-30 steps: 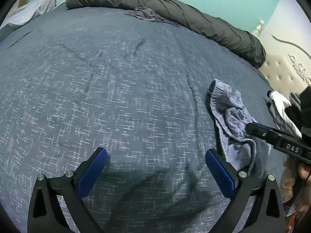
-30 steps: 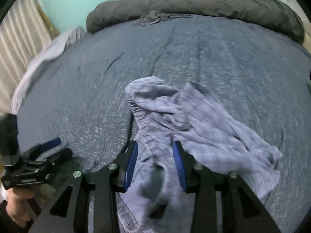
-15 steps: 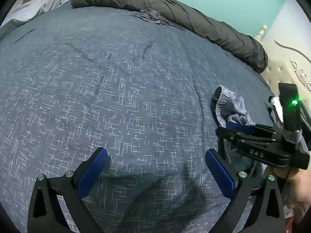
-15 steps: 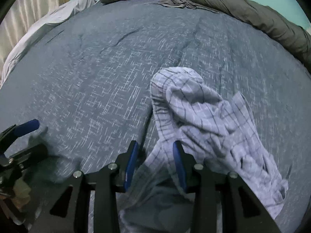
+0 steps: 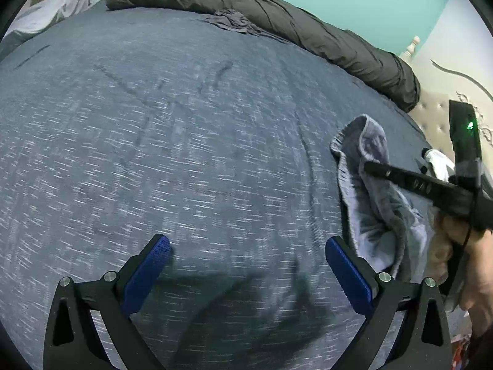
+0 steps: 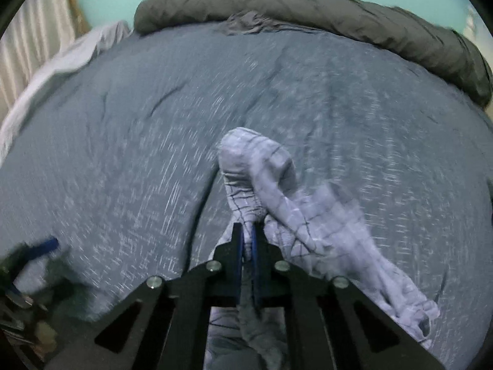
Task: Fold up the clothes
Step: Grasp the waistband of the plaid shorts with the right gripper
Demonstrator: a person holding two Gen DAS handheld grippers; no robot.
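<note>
Blue bedspread [image 5: 185,154] lies free at frame left; my right gripper [image 6: 246,243] clenches the checked garment [image 6: 295,209], left gripper [image 5: 246,265] released, grey duvet [image 5: 308,30] along the top.

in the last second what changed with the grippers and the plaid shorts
The right gripper closed on a fold of the plaid shorts, which bunched up and lifted off the bedspread. The left gripper stayed open over bare bedspread.

No readable text, labels or numbers in either view.
</note>
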